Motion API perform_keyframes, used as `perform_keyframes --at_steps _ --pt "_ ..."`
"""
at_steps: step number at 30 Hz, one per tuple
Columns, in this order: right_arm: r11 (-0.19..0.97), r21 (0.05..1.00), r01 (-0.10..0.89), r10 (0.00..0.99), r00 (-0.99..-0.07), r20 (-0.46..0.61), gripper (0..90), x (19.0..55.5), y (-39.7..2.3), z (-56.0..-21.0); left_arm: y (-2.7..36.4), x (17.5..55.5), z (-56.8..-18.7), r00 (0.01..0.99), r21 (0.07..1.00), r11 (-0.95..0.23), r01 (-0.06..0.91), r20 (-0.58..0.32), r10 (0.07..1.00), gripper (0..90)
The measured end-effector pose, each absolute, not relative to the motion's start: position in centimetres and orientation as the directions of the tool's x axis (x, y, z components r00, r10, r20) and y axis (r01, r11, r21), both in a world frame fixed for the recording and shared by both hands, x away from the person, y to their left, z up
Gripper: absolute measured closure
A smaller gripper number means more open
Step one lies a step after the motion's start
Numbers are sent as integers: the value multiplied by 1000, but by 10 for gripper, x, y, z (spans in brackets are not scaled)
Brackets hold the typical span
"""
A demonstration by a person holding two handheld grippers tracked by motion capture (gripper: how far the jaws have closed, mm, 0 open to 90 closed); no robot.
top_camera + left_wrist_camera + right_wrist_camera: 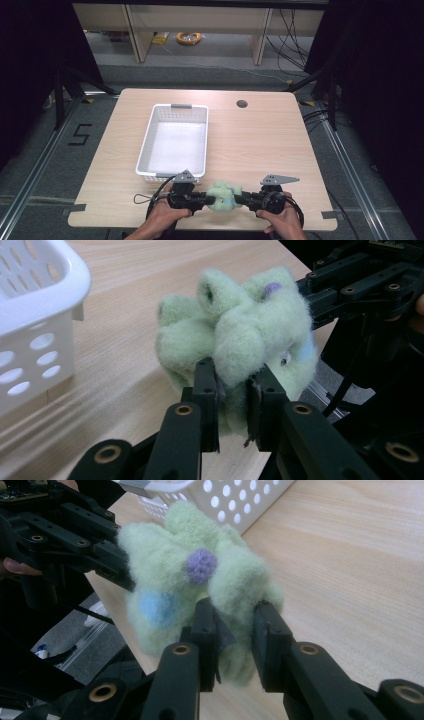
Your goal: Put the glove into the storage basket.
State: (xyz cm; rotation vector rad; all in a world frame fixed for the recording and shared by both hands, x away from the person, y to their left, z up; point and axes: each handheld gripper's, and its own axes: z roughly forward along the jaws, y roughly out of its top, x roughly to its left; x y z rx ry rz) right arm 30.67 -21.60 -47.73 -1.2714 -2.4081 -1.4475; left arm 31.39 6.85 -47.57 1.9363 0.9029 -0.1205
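A pale green fuzzy plush toy [224, 196] with a purple dot and a blue patch hangs just above the table's front edge, held between both grippers. My left gripper [207, 198] comes in from the left and is shut on the toy's left side [235, 340]. My right gripper [241, 199] comes in from the right and is shut on its other side [200, 575]. In the left gripper view its jaws pinch a fold of the fleece, and my left gripper [232, 405] faces the right one. In the right gripper view my right gripper [235, 635] pinches another fold.
A white perforated plastic basket [172, 170] stands empty just beyond the grippers, left of centre; its corner [30, 315] is close to the toy. A round cable hole [242, 104] sits at the table's far side. Bare wood lies to the right.
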Motion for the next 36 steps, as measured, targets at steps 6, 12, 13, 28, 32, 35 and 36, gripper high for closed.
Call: perform_keyframes --at_steps 6,12,13,28,32,35,36 --pt "208 708 675 605 -658 449 748 305 -213 -463 73 313 -466 727 744 -250 619 -424 540 765" --pt "217 730 648 593 -682 428 748 309 -208 -451 83 317 -454 731 753 -245 611 -417 540 764" --pt "223 732 643 594 -685 421 747 311 -206 -446 84 318 -453 731 754 -240 611 -420 538 764" --pt "259 750 609 581 -719 382 747 333 -184 -411 106 336 -426 718 769 -220 600 -396 573 763" --pt "271 755 597 573 -730 372 747 340 -175 -404 113 342 -421 708 766 -218 605 -392 587 763" --pt "283 769 573 568 -746 347 747 348 -169 -400 118 346 -417 699 765 -208 610 -395 596 763" --pt "283 769 573 568 -746 347 747 348 -169 -400 121 348 -415 697 764 -206 611 -397 597 763"
